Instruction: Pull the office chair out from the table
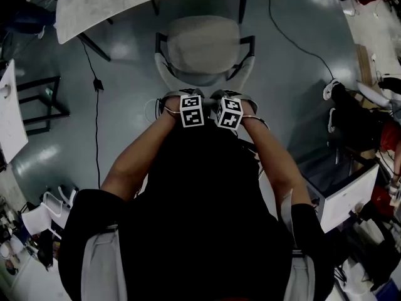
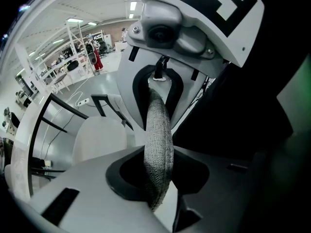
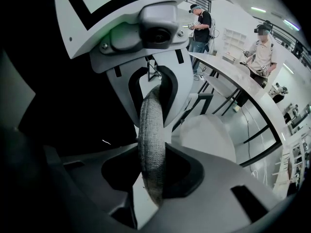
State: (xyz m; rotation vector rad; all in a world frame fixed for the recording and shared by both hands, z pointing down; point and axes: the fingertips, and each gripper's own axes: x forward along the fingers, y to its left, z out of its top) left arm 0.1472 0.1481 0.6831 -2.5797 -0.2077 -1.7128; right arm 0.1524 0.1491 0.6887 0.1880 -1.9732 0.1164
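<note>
Firmly, the left gripper (image 2: 156,178) and right gripper (image 3: 151,176) each clamp the grey fabric top edge of the office chair (image 1: 203,49), side by side. Beyond them, its seat sits just short of the table (image 1: 125,2) edge. Bare floor (image 1: 294,86) flanks both sides, with a cable (image 1: 97,137) to the left.
</note>
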